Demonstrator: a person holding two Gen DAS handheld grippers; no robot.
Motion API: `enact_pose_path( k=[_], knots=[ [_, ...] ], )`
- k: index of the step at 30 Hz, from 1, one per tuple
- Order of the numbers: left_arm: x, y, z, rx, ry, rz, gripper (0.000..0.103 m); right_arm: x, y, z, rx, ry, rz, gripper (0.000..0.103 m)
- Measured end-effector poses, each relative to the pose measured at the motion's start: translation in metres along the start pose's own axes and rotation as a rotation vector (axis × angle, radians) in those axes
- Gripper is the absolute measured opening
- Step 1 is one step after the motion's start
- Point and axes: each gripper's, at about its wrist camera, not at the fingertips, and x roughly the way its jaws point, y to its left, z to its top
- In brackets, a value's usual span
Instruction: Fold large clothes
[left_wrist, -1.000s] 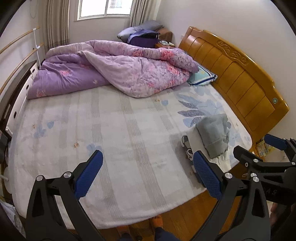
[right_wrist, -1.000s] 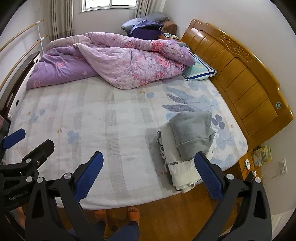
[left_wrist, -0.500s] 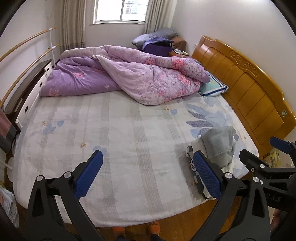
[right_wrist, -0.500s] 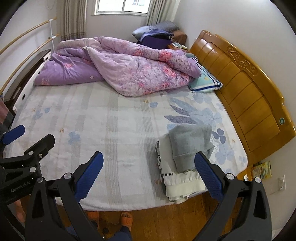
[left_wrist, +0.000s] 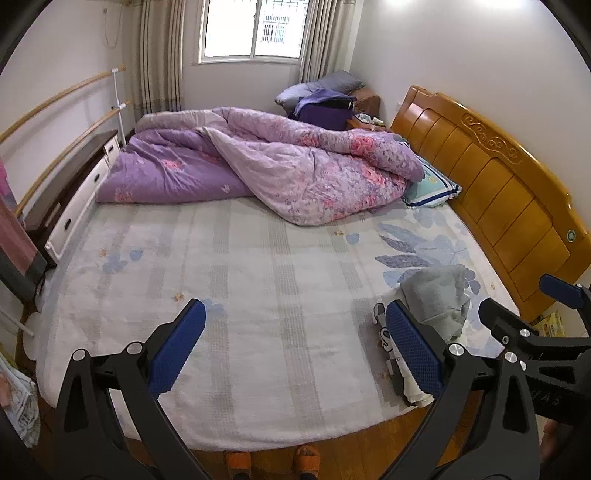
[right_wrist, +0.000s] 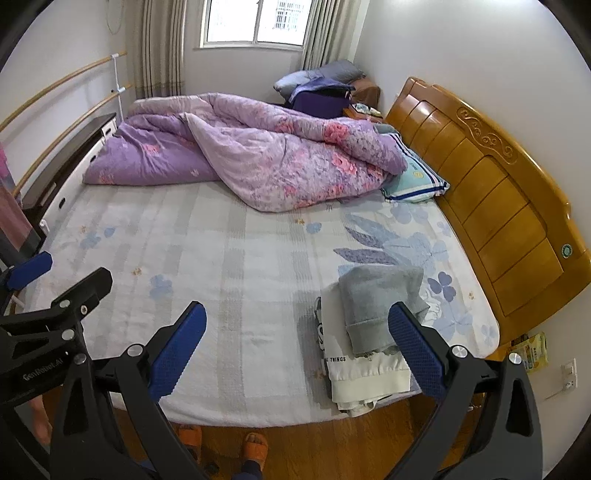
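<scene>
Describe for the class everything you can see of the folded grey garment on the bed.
The folded grey garment looks like soft, thick knit or fleece, plain grey with a ribbed band along its near edge. It is folded into a rough rectangle, slightly rumpled, lying flat on top of a folded white garment printed with black lettering. The pile sits on the floral bed sheet near the bed's near edge, toward the wooden headboard. Nothing grips it; both hand-held grippers are open and clear of it.

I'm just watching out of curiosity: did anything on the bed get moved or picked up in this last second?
Only the view changed: both cameras tilted up and back, showing more window. The left hand-held gripper and right hand-held gripper stayed open and empty. The folded grey garment on the white one did not move.
</scene>
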Motion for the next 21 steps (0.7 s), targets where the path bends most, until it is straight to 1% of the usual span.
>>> enact_pose_path(
  k=[4, 7, 12, 16, 21],
  knots=[
    [-0.02, -0.003, 0.0, 0.01, -0.032, 0.015, 0.098, -0.017, -0.001, 0.001, 0.001, -0.04, 0.001, 0.095],
    [-0.037, -0.005, 0.001, 0.02, -0.075, 0.025, 0.098, -0.03, -0.003, 0.004, 0.001, -0.084, 0.002, 0.095],
    [-0.059, -0.008, 0.003, 0.023, -0.133, 0.042, 0.098, -0.045, -0.004, 0.001, 0.004, -0.124, 0.014, 0.095],
    [-0.067, -0.01, 0.004, 0.027, -0.152, 0.054, 0.098, -0.051, -0.006, -0.002, 0.009, -0.138, 0.023, 0.095],
    [-0.072, -0.012, 0.0, 0.026, -0.154, 0.06, 0.098, -0.053, -0.009, -0.005, 0.015, -0.139, 0.027, 0.095]
  ],
)
